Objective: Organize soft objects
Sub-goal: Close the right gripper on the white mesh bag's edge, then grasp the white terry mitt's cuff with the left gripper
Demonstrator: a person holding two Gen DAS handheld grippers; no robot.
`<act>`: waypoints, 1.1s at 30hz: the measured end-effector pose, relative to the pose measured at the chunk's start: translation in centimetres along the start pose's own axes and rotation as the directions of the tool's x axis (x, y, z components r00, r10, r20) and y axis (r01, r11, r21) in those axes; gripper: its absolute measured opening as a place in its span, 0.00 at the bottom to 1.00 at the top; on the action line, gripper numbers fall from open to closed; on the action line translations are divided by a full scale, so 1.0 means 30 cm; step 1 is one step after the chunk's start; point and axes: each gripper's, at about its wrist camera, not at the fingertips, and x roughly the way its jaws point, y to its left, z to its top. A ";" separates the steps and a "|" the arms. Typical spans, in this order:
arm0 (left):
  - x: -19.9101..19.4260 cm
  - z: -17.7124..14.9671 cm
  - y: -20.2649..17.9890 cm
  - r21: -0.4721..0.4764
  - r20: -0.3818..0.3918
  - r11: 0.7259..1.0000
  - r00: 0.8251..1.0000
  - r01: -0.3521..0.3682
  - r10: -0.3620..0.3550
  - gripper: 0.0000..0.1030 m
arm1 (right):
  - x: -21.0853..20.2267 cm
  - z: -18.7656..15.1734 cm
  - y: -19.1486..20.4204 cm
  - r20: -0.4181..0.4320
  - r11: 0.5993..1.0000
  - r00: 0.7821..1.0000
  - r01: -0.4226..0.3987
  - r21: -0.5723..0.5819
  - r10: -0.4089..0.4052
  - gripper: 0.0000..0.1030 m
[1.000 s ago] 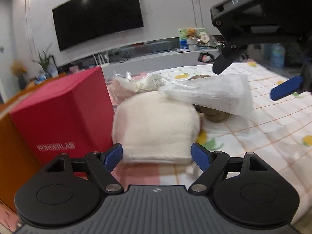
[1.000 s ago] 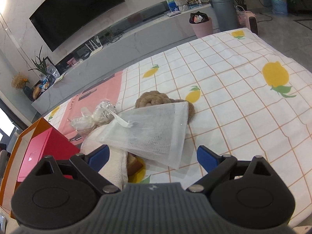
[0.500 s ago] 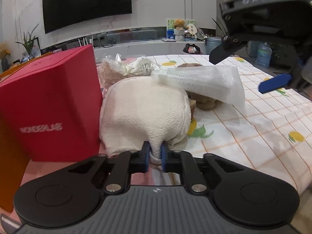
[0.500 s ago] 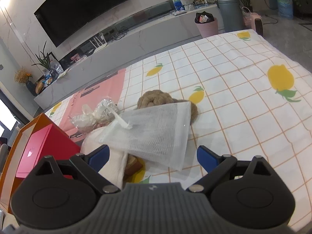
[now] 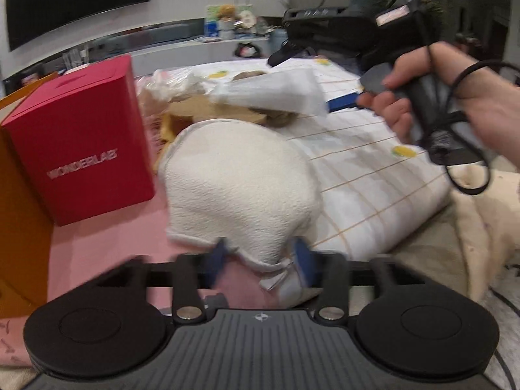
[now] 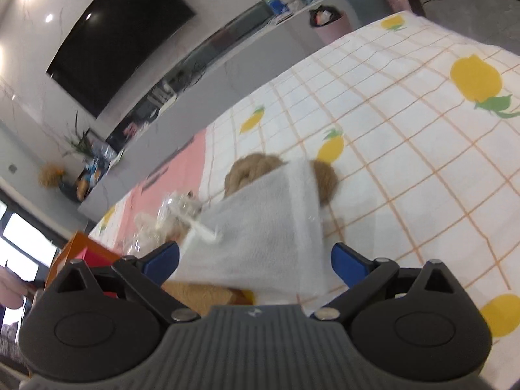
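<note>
Left wrist view, inventory by size:

- Bed cover, white with orange grid lines and yellow fruit prints, pink panel toward the left edge; carries every item below.
- Red box, white lettering on its face, upright at the cover's left edge, an orange board against its far side.
- Cream cloth pad, domed, lying on the pink panel just beside the red box, nearest corner lifted and hanging between the fingers of the left gripper; jaws spread, just reopened after a pinch, blue pads either side of the corner, contact not clear through the blur.
- White mesh pouch, resting tilted on a brown knotted cushion behind the pad, toward the middle of the cover.
- Crinkled clear bag, behind the pad, near the box's far corner.
- Person's hand on the handle of the right gripper, above the cover's right edge.

Right wrist view:

- Same cover.
- Mesh pouch lying across the brown cushion; clear bag to its left.
- Right gripper: jaws spread wide, hovering with the pouch's near edge between the blue pads, neither pad touching it.
</note>
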 end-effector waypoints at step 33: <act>0.058 0.072 0.129 -0.059 -0.054 0.994 0.994 0.091 -0.094 1.00 | -0.005 -0.205 0.269 0.033 0.393 0.985 0.099 -0.914 -0.171 0.97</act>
